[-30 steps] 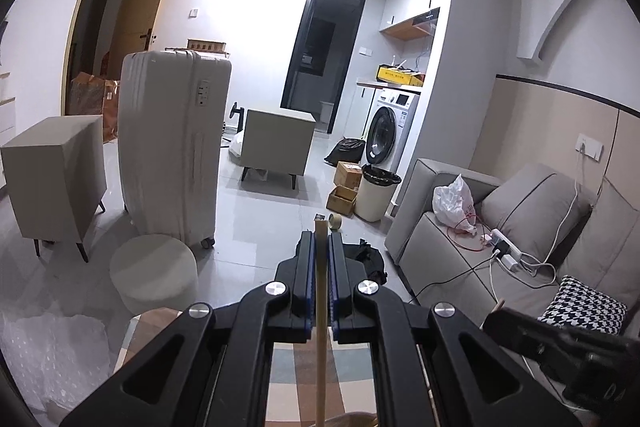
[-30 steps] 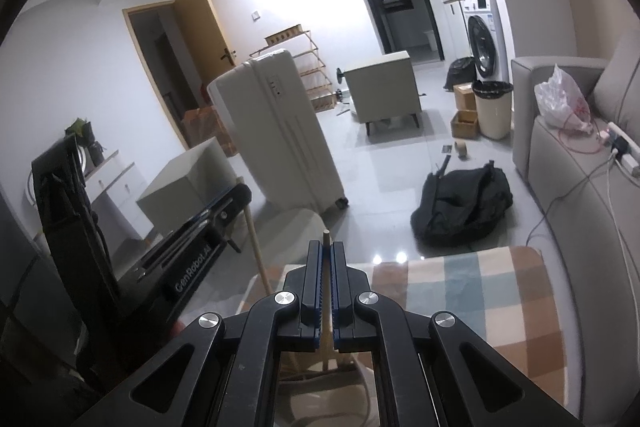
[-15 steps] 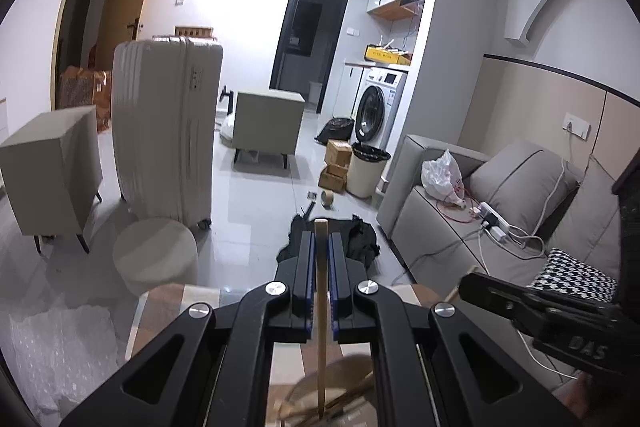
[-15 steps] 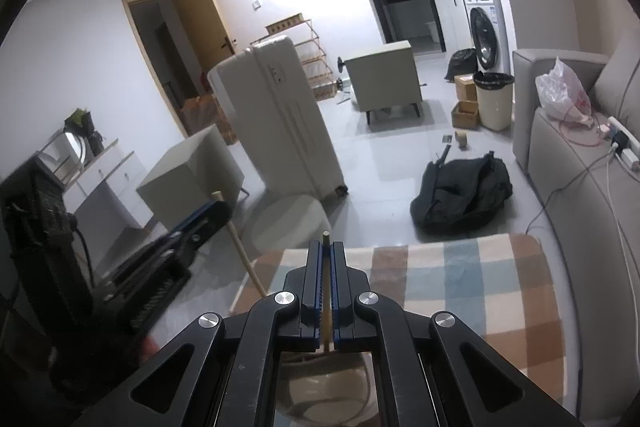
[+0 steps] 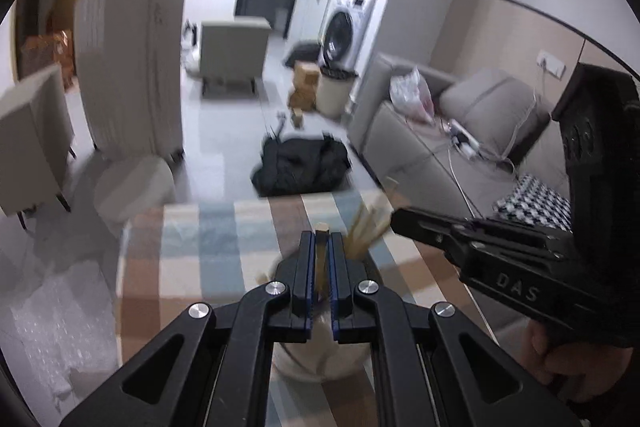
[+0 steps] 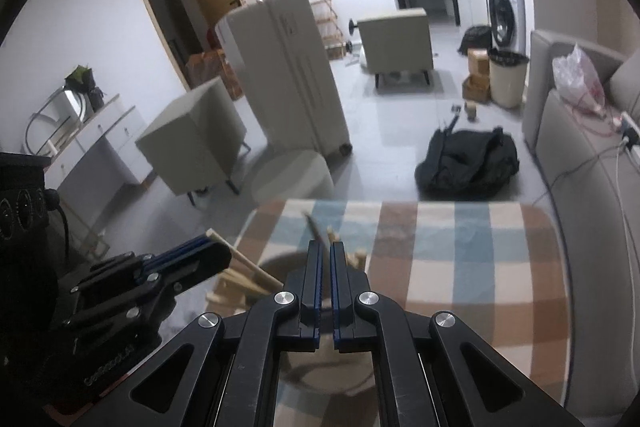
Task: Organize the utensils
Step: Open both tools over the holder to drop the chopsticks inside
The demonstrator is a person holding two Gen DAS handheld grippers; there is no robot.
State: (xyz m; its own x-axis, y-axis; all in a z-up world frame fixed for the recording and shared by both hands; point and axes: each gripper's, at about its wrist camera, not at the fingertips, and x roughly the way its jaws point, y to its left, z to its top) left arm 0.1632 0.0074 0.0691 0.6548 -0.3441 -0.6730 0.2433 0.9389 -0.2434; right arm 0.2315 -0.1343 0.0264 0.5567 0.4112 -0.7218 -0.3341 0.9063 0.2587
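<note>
1. The left claw (image 5: 322, 251) is clenched on a wooden chopstick (image 5: 321, 259), which stands upright between its blue-lined fingers with its top end poking just past the fingertips.
2. Directly below and just beyond the left claw sits a pale round holder (image 5: 320, 359) on the worktop (image 5: 192, 251), which is covered in a checked cloth of brown, blue and cream.
3. A loose bunch of chopsticks (image 5: 370, 227) leans out of the holder, just right of the left claw's tips and fanning toward the right claw (image 5: 404, 219), which reaches in from the right side of that view.
4. In its own view, the right claw (image 6: 326, 267) has its fingers drawn close with a narrow gap showing between the blue pads; nothing can be seen in that gap, and I cannot tell whether it grips anything.
5. The holder (image 6: 280, 267) lies just beneath and ahead of the right claw, with several stick ends (image 6: 354, 259) rising beside the claw's tips.
6. To the left of the right claw, the left claw (image 6: 208, 247) appears side-on, pinching its chopstick (image 6: 250, 265), which slants down toward the holder.
7. Both views are blurred near the holder, so the number of sticks cannot be counted.
8. Beyond the worktop, ahead of both claws, a black bag (image 6: 468, 163) lies on the floor.
</note>
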